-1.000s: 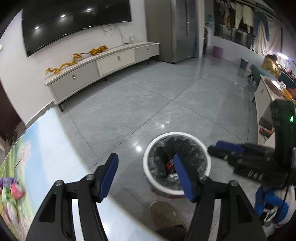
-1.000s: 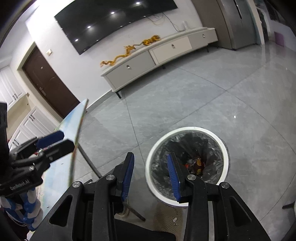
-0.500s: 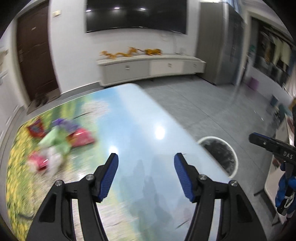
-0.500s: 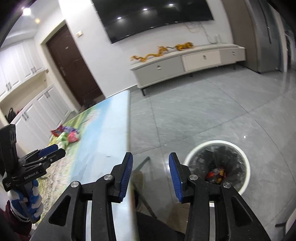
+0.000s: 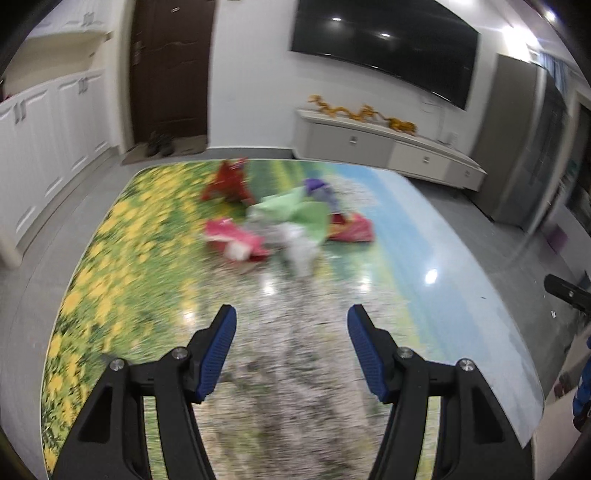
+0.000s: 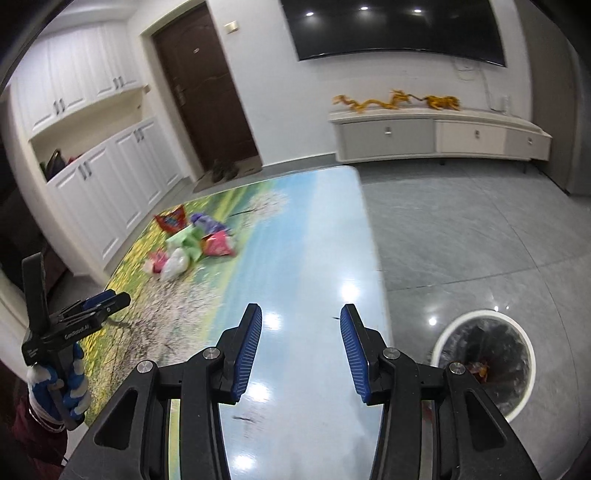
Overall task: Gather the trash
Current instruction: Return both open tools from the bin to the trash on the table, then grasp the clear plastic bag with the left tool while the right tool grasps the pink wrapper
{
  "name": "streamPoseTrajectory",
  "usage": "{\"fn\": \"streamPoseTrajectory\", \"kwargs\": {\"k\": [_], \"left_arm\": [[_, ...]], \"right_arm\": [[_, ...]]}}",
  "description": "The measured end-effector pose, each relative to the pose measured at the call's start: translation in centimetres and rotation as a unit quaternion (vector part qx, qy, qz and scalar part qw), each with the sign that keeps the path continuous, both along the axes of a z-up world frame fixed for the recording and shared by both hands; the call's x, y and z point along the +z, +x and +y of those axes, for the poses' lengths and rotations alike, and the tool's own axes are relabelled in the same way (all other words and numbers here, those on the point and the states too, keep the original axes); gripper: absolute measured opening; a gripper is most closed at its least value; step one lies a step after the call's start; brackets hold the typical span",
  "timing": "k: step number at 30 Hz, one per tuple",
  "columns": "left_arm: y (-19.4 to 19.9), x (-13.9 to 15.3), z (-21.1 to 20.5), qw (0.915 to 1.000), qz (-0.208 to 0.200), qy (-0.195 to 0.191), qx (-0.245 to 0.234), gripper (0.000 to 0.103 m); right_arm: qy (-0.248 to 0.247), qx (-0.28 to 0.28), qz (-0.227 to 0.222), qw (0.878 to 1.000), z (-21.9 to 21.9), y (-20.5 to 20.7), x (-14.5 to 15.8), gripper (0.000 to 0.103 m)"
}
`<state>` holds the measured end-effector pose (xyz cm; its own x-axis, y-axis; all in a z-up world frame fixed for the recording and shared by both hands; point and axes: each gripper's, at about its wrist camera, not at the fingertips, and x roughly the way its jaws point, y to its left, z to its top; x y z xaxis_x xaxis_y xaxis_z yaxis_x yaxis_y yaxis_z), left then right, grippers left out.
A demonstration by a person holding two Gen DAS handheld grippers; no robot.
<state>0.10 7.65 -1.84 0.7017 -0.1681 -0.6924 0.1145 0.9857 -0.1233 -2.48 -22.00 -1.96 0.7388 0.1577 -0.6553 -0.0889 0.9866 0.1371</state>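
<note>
Both grippers swung tableward, "GenRobot.AI" label (image 6: 77,327)

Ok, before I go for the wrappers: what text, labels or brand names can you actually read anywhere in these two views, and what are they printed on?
"GenRobot.AI": white lettering on the side of the left gripper, seen in the right wrist view.
Red snack wrapper on the table: printed, too small to read.
Pink wrapper and the rest of the pile: blurred, unreadable.
Wall plate beside the door: nothing legible.
</note>
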Motion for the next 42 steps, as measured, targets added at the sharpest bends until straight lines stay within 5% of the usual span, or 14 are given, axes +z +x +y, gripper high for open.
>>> {"fn": "streamPoseTrajectory", "kwargs": {"k": [6, 13, 30, 42], "left_arm": [[0.7, -0.6, 3.3, 0.9994, 0.008, -0.021, 0.027, 0.061], [3.7, -0.3, 0.9, 0.9980, 0.013, -0.057, -0.025, 0.060], [11.4, -3.9, -3.6, 0.9972, 0.063, -0.026, -0.030, 0.038], [10.3, -4.2, -3.6, 0.9974, 0.058, -0.022, -0.036, 0.028]], "right_arm": [[-0.012, 0.039, 0.011, 0.999, 2.8, 2.5, -0.4, 0.045], [-0.012, 0.078, 0.029, 0.996, 5.0, 6.4, -1.9, 0.045], [0.007, 0.174, 0.052, 0.983, 12.0, 19.5, -5.9, 0.054], [0.006, 0.200, 0.071, 0.977, 13.4, 21.4, -8.2, 0.049]]}}
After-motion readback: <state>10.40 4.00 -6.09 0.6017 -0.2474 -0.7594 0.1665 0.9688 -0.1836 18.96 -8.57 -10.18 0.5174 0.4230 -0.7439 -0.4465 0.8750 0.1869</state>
